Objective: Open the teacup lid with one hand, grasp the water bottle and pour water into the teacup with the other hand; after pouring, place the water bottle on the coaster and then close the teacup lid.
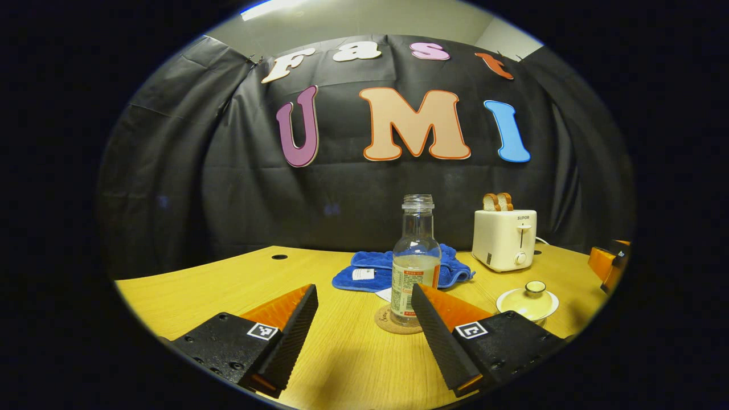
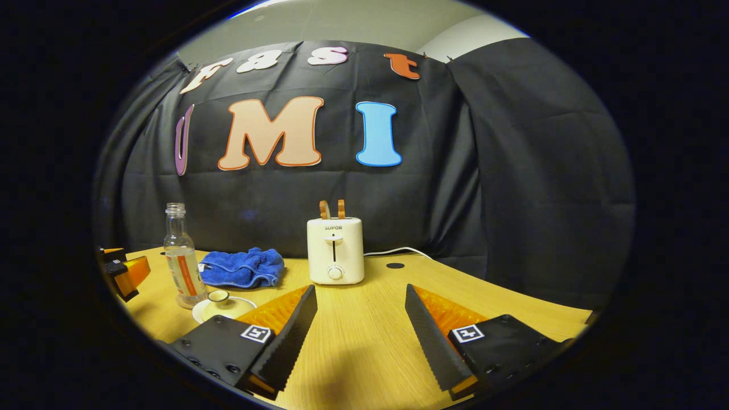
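Behind bottle (image 1: 416,263): towel (image 1: 370,272), toaster (image 1: 504,239) | both tongs (image 1: 364,319) (image 2: 360,322) wide open, empty

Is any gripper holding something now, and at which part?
Nothing is held. The left gripper and right gripper are open above the table; the water bottle stands free.

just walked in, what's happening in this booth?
Nothing is being handled. The left claw and right claw both hover open above the wooden table. The water bottle, uncapped and partly filled, stands on the cork coaster. The lidded teacup sits on its saucer, lid on. Behind them are a blue towel and a toaster with bread in it.
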`<act>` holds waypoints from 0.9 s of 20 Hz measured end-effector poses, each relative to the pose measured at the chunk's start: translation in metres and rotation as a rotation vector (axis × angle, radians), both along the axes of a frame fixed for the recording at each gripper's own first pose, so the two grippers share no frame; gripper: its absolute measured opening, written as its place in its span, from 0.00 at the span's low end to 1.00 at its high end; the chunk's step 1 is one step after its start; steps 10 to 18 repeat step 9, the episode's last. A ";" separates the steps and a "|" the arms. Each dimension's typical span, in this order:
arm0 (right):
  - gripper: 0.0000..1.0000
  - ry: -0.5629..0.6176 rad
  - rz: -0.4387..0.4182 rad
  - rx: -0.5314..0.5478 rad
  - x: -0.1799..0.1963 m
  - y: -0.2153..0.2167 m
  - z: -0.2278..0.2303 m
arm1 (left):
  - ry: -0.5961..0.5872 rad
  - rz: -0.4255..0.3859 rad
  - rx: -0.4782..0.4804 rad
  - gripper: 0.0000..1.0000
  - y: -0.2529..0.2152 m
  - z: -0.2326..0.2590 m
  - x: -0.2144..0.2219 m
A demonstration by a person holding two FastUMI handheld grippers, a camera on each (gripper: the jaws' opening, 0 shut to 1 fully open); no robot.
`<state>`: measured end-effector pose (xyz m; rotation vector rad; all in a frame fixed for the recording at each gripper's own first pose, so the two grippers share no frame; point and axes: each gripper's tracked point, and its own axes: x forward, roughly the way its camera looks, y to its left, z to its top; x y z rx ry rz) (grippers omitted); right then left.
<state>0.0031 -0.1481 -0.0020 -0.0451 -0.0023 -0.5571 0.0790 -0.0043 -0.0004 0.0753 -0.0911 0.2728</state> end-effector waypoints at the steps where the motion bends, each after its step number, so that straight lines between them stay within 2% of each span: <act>1: 0.95 0.000 0.000 -0.001 0.000 0.000 0.000 | 0.000 0.001 0.000 0.96 0.000 0.000 0.000; 18: 0.95 0.000 -0.006 -0.001 0.000 -0.001 0.001 | -0.003 0.005 0.000 0.96 0.000 0.000 0.000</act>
